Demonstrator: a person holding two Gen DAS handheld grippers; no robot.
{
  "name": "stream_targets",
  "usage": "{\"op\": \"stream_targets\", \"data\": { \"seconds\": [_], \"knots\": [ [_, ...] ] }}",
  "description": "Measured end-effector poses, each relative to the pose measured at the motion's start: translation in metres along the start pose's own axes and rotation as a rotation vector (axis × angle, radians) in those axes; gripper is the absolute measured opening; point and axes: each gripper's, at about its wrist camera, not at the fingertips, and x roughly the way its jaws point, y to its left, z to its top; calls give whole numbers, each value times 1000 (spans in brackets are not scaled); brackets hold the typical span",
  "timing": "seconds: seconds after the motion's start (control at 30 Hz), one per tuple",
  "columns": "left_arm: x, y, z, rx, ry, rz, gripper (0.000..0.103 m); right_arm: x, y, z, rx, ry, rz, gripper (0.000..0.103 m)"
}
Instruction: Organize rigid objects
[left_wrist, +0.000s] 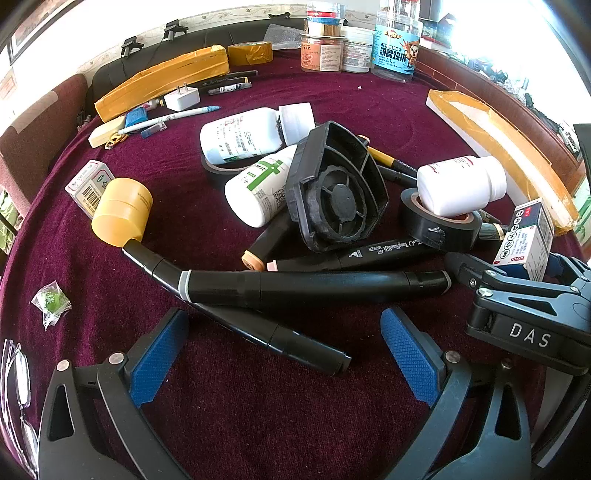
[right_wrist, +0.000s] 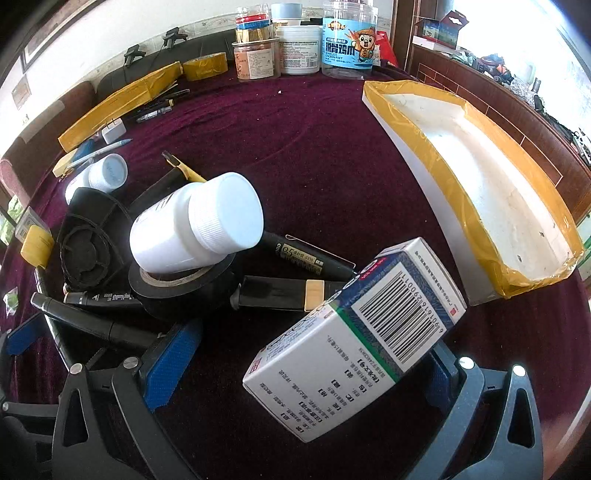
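My left gripper (left_wrist: 284, 360) is open low over the maroon cloth, its blue pads either side of two black markers (left_wrist: 314, 288). Beyond them lies a pile: a black plastic housing (left_wrist: 332, 192), white bottles (left_wrist: 243, 136) and a black tape roll (left_wrist: 439, 221) with a white bottle (left_wrist: 458, 188) resting on it. My right gripper (right_wrist: 306, 354) is open. A white medicine box (right_wrist: 354, 332) lies tilted between its fingers, leaning on the right one, with a clear gap to the left pad (right_wrist: 170, 365). The yellow-taped white tray (right_wrist: 436, 162) stands to the right.
Jars (left_wrist: 395, 48) stand at the table's far edge. A yellow-taped long box (left_wrist: 162, 81), tape roll, charger (left_wrist: 183, 98) and pens lie back left. A yellow-capped black tool (left_wrist: 122, 210), a small carton (left_wrist: 90, 184), a wrapped sweet (left_wrist: 50, 302) and glasses (left_wrist: 14, 387) lie left.
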Motion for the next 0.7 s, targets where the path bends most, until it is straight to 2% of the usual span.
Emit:
{"op": "stream_targets", "data": {
  "seconds": [0.23,0.43,0.53,0.57,0.7],
  "knots": [
    [0,0,0,-3,1,5,103,0,0,0,0,0,0,102],
    [-1,1,2,7,2,-22,103,-2,-3,-1,-15,3,13,102],
    [-3,4,3,19,3,-51,103,0,-6,4,-139,41,100,102],
    [-5,5,3,22,5,-51,103,-2,-13,4,-138,46,140,102],
    [-31,18,3,35,-50,-43,103,-17,-50,-4,-32,45,400,102]
  ]
}}
